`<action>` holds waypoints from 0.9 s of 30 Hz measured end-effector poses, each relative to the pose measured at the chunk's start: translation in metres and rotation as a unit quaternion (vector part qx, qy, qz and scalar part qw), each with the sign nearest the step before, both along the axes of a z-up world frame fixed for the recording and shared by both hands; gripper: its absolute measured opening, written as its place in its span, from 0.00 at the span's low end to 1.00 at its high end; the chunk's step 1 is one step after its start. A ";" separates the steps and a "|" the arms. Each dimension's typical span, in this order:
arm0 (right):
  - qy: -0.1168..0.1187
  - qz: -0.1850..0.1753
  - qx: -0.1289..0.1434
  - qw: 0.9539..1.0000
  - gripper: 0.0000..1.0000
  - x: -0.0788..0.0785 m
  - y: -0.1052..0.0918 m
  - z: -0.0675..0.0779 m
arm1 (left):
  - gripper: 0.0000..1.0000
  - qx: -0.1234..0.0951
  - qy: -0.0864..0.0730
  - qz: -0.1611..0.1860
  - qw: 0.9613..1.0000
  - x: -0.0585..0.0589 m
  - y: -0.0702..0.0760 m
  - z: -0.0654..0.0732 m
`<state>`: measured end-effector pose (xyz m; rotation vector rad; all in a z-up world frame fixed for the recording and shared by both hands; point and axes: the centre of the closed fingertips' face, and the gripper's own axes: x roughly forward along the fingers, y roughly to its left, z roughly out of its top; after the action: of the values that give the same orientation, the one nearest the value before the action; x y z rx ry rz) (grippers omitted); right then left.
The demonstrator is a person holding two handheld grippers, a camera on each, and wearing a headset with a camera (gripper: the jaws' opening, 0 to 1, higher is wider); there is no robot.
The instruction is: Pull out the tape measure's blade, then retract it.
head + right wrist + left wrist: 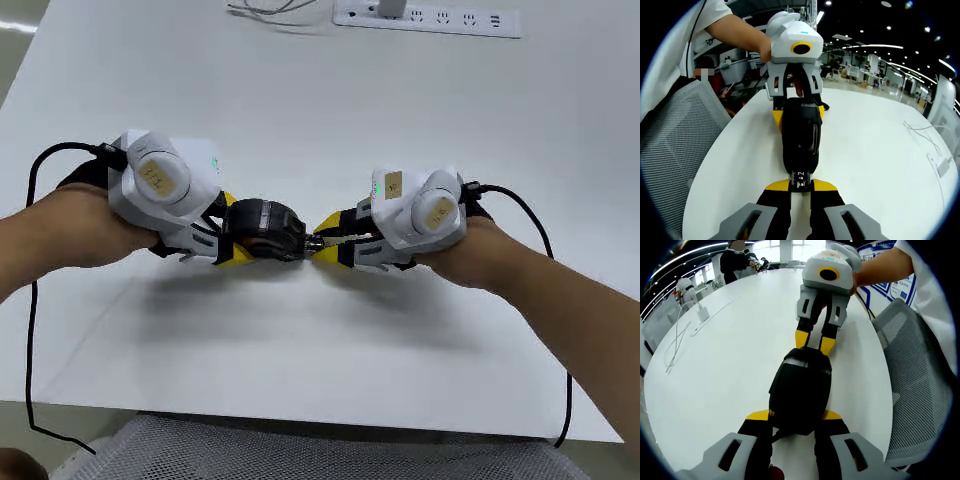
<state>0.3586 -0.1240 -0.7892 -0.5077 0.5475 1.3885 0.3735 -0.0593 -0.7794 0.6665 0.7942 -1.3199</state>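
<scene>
A black tape measure (pixel 265 229) is held just above the white table (pixel 330 120), with my left gripper (pixel 236 232) shut on its case (pixel 801 392). My right gripper (pixel 322 241) faces it from the right and is shut on the blade's end hook (pixel 800 178) at the case's mouth. Almost no blade is drawn out; the hook sits right against the case (pixel 800 135). In the left gripper view my right gripper (pixel 814 343) meets the far end of the case; in the right gripper view my left gripper (pixel 796 111) grips the case from behind.
A white power strip (pixel 428 17) and thin cables (pixel 265 8) lie at the table's far edge. Black cords (pixel 30 300) trail from both grippers. A grey mesh chair (pixel 300 450) sits at the near edge. People stand far off in the room (pixel 737 260).
</scene>
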 end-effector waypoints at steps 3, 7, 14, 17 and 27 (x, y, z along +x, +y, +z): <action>0.001 -0.001 -0.002 1.000 0.10 0.000 -0.002 0.000 | 0.27 -0.002 0.000 0.001 1.000 0.000 0.000 0.000; 0.001 -0.001 -0.003 1.000 0.10 0.000 -0.005 0.000 | 0.27 -0.001 0.000 0.000 1.000 -0.001 0.000 0.000; -0.001 -0.004 -0.006 1.000 0.10 -0.001 -0.015 0.002 | 0.27 -0.002 0.001 0.004 1.000 -0.001 0.001 0.000; -0.006 -0.003 -0.009 1.000 0.10 -0.001 -0.019 0.003 | 0.27 -0.002 0.002 0.003 1.000 -0.001 0.001 0.000; -0.010 -0.007 -0.019 1.000 0.10 -0.003 -0.038 0.004 | 0.28 -0.003 0.003 0.003 1.000 0.000 0.000 0.001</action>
<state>0.3561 -0.1617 -0.7851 -0.5469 0.5620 1.3608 0.3731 -0.0589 -0.7788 0.6556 0.7969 -1.3189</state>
